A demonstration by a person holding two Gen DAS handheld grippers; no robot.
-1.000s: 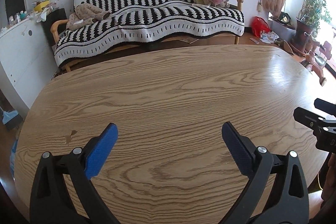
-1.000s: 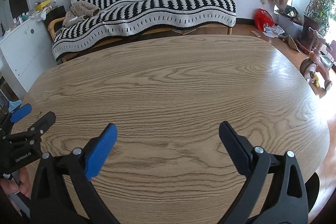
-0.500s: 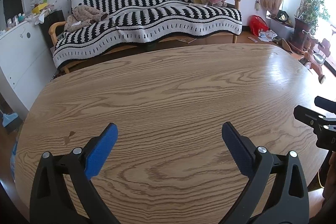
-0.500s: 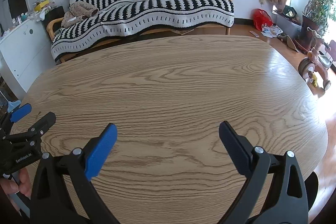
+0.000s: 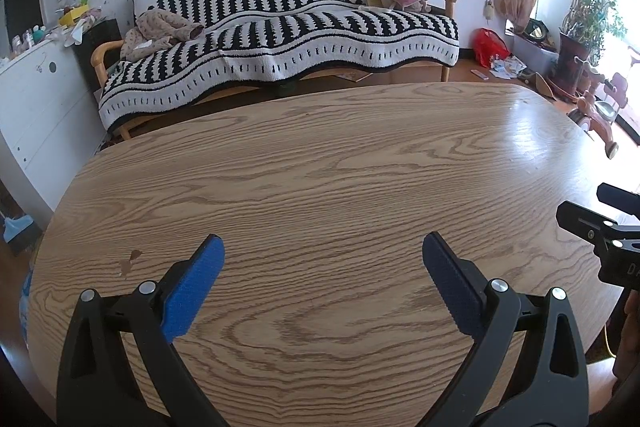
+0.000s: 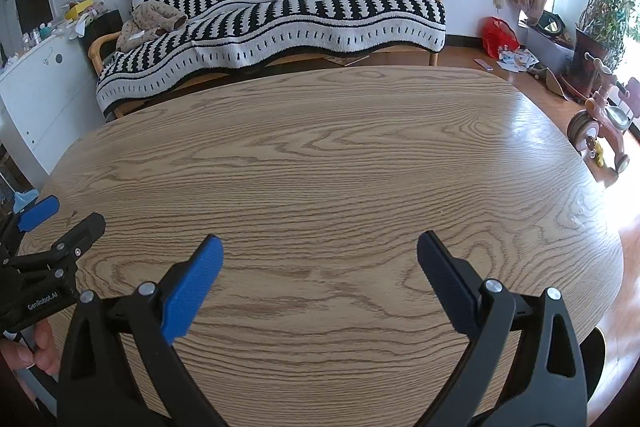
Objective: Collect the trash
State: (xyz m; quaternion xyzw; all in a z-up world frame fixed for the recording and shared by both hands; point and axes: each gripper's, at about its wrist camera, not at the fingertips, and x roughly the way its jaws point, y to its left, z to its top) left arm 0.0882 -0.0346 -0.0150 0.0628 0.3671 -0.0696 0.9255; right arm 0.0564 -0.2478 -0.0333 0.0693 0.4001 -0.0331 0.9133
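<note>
My left gripper (image 5: 323,247) hangs open over the near part of an oval wooden table (image 5: 340,163), nothing between its blue pads. My right gripper (image 6: 319,247) is open too, also empty, over the same table. Each gripper shows at the edge of the other's view: the right one (image 5: 604,223) at the far right, the left one (image 6: 60,215) at the far left, with a hand (image 6: 24,355) on its handle. No trash lies on the tabletop. Scattered paper scraps (image 6: 514,59) and a red bag (image 6: 498,33) lie on the floor at the back right.
A sofa with a black-and-white striped blanket (image 5: 280,39) stands behind the table, clothes and a cushion on it. A white cabinet (image 5: 36,95) is at the left. A child's tricycle (image 6: 604,131) and potted plants (image 5: 584,23) stand at the right. A small chip (image 5: 130,261) marks the tabletop.
Both views have shifted slightly; the grippers have drifted a little over the table. Both stay open and empty.
</note>
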